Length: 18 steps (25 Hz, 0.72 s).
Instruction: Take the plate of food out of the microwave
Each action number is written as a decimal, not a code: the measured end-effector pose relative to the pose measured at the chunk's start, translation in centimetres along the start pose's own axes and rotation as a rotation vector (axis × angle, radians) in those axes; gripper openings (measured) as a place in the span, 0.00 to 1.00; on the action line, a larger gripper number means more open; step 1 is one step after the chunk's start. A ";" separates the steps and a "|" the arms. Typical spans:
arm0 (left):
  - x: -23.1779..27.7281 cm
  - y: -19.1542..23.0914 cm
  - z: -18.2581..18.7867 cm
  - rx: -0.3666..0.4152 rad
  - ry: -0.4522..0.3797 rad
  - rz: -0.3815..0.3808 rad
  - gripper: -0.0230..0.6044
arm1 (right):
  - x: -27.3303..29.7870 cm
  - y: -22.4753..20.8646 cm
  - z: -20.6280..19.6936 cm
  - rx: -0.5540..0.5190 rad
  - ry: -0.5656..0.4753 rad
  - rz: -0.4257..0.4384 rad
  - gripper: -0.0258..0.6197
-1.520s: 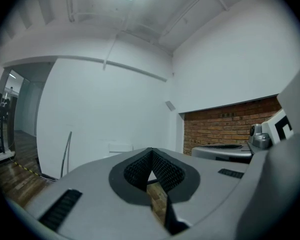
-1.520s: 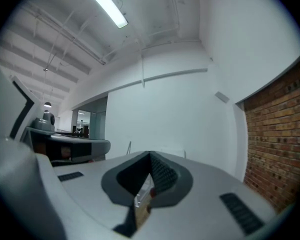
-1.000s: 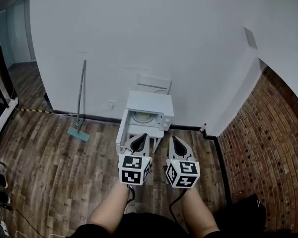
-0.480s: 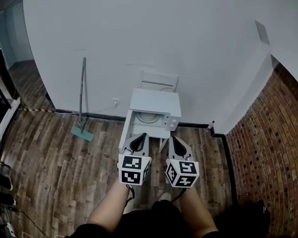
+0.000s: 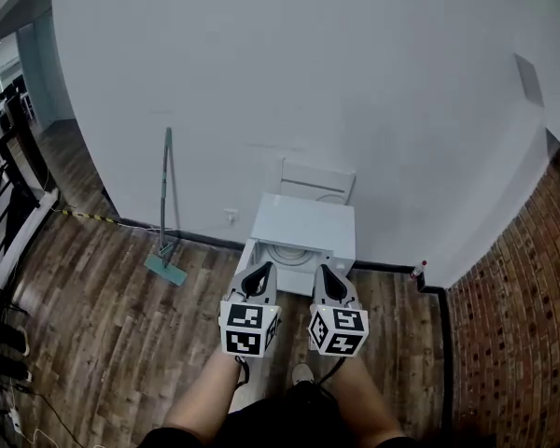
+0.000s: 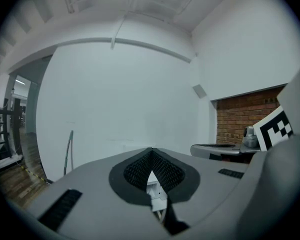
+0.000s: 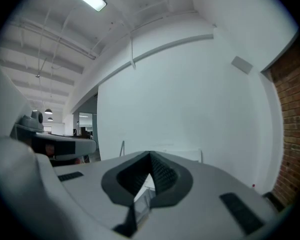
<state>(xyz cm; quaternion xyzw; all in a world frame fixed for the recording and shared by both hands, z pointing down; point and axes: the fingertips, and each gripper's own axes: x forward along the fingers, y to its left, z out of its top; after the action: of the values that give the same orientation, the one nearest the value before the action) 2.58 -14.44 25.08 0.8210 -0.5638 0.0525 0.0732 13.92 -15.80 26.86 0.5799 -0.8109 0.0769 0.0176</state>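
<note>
Facing the open microwave (image 5: 304, 230) with the plate (image 5: 292, 253) inside it, the left gripper (image 5: 259, 273) and right gripper (image 5: 325, 275) hover just short, jaws closed and empty; next, probably, opening them and reaching in.

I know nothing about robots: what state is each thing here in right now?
Microwave: open.
Plate: inside the microwave.
Left gripper: shut, holding nothing.
Right gripper: shut, holding nothing.
Mop: leaning against the wall, head on the floor.
</note>
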 end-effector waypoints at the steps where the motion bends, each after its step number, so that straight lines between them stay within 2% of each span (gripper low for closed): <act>1: 1.4 0.0 0.2 0.002 0.001 0.011 0.02 | 1.3 -1.0 0.1 0.003 0.000 0.007 0.05; 5: 6.2 0.5 0.5 -0.009 0.009 0.064 0.02 | 6.4 -4.7 0.3 0.016 0.001 0.026 0.05; 8: 8.9 1.1 -0.1 -0.050 0.025 0.110 0.02 | 9.6 -6.6 -0.5 0.008 0.018 0.047 0.05; 14: 12.9 1.8 -2.6 -0.132 0.057 0.197 0.02 | 14.6 -8.7 -4.4 -0.019 0.097 0.122 0.05; 18: 14.2 3.4 -5.5 -0.160 0.103 0.237 0.02 | 17.1 -7.8 -7.9 -0.027 0.153 0.179 0.05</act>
<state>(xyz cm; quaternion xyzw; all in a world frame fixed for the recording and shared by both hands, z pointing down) 4.46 -27.69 33.11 0.7365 -0.6545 0.0578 0.1607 15.20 -33.14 37.46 0.4975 -0.8565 0.1116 0.0804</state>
